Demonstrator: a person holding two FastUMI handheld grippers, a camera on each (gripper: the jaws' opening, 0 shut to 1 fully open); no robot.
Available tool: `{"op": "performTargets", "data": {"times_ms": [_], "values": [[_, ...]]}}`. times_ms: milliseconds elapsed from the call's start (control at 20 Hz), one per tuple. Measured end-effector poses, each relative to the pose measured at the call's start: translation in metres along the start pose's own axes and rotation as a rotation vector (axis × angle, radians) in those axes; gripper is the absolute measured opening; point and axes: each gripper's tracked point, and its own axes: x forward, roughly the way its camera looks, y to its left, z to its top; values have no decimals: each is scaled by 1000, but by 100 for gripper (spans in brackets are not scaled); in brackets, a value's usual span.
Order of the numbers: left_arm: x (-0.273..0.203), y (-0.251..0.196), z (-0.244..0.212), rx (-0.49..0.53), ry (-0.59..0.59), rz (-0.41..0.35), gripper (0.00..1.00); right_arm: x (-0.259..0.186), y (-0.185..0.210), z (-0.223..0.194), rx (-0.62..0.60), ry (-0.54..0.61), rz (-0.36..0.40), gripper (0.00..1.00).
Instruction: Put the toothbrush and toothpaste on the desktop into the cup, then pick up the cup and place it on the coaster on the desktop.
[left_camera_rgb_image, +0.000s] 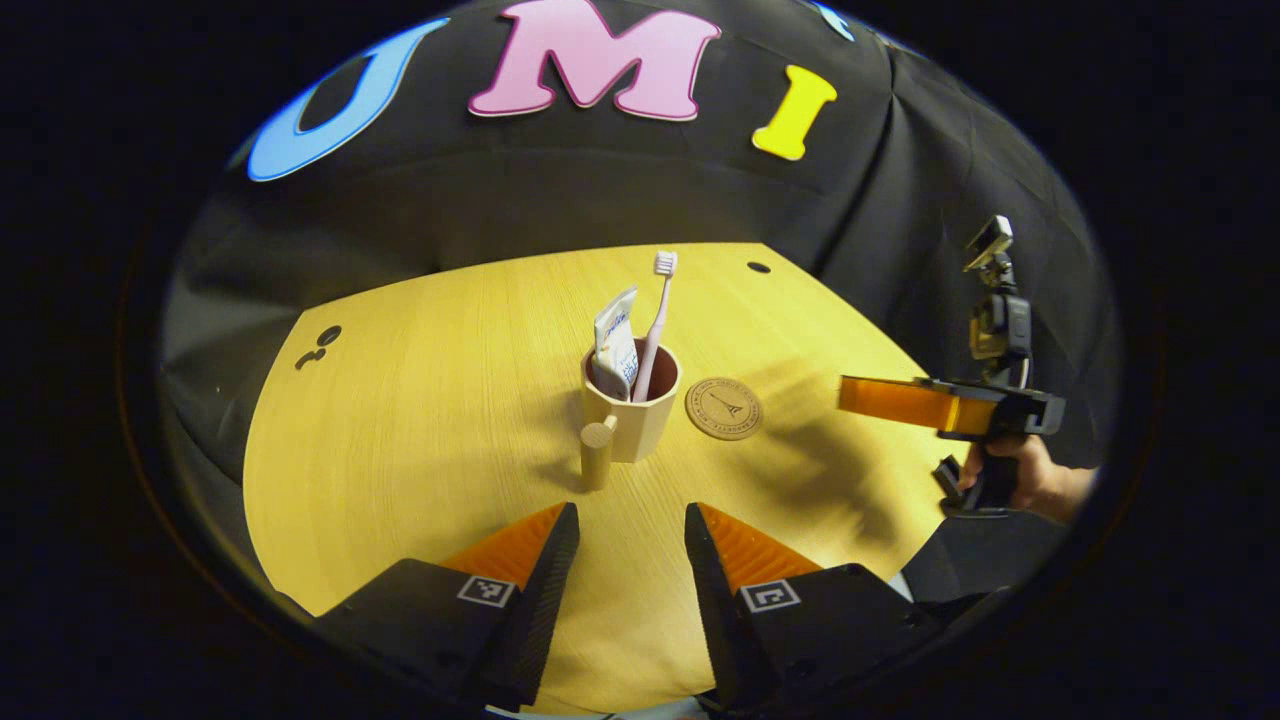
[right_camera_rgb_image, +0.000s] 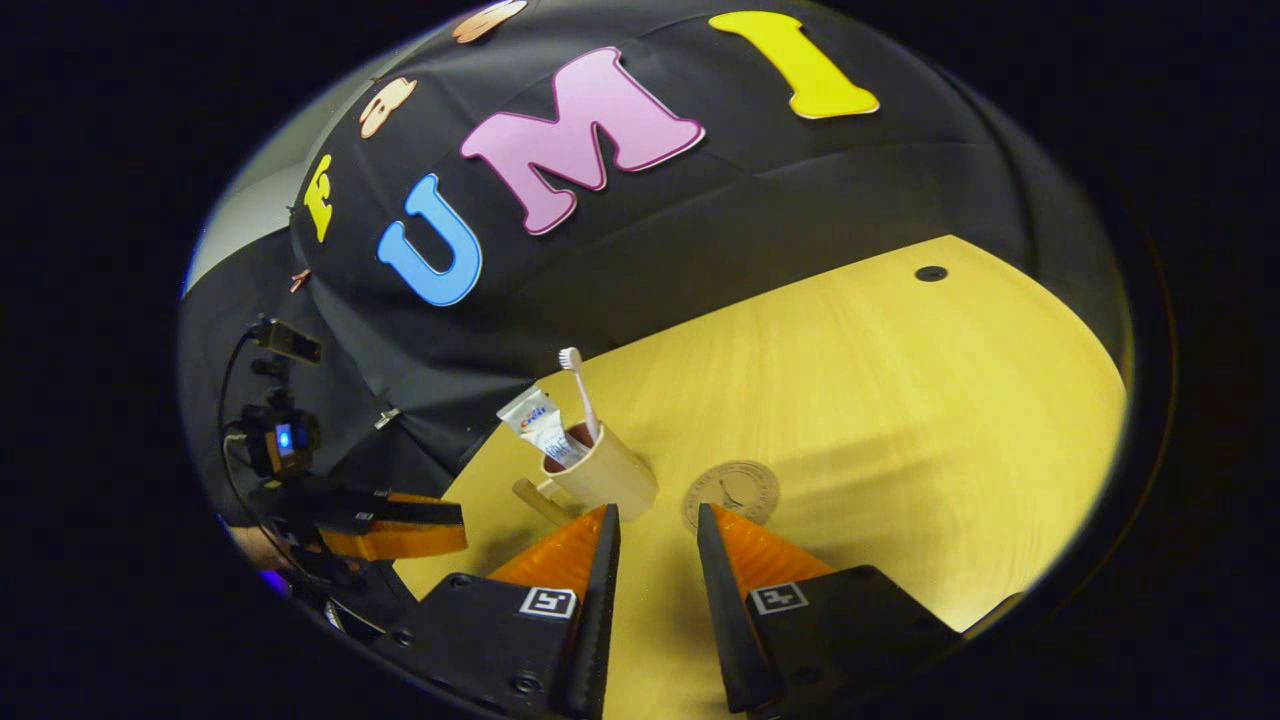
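A beige cup (left_camera_rgb_image: 640, 420) with a peg-like handle (left_camera_rgb_image: 598, 450) stands upright on the wooden desktop (left_camera_rgb_image: 420, 420). A pink toothbrush (left_camera_rgb_image: 660, 310) and a white toothpaste tube (left_camera_rgb_image: 615, 345) stick up out of it. A round cork coaster (left_camera_rgb_image: 724, 408) lies just right of the cup, not under it. My left gripper (left_camera_rgb_image: 630, 525) is open, short of the handle and holding nothing. In the right gripper view the cup (right_camera_rgb_image: 610, 478), toothbrush (right_camera_rgb_image: 582, 395), toothpaste (right_camera_rgb_image: 535, 420) and coaster (right_camera_rgb_image: 735, 490) lie just ahead of my open, empty right gripper (right_camera_rgb_image: 655, 525).
The right gripper (left_camera_rgb_image: 900, 400), held by a hand (left_camera_rgb_image: 1035, 480), hovers over the table's right edge. The left gripper (right_camera_rgb_image: 400, 530) shows off the table's left edge. Small holes (left_camera_rgb_image: 758, 267) (left_camera_rgb_image: 320, 345) mark the tabletop. The black cloth wall runs close behind.
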Motion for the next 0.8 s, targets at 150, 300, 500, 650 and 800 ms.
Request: {"op": "performTargets", "data": {"times_ms": [150, 300, 500, 650, 800], "values": [[22, 4, 5, 61, 68, -9, 67, -31, -27, -7, 23, -1, -58, 48], [43, 16, 7, 127, 139, 15, 67, -57, -50, -17, 59, -4, -103, 48], [68, 23, 11, 144, 222, 27, 64, -87, -80, -33, 121, -12, -160, 48], [86, 26, 12, 160, 270, 24, 63, -101, -93, -41, 144, -11, -188, 48], [97, 25, 13, 172, 314, 11, 60, -111, -103, -47, 156, -3, -203, 48]]}}
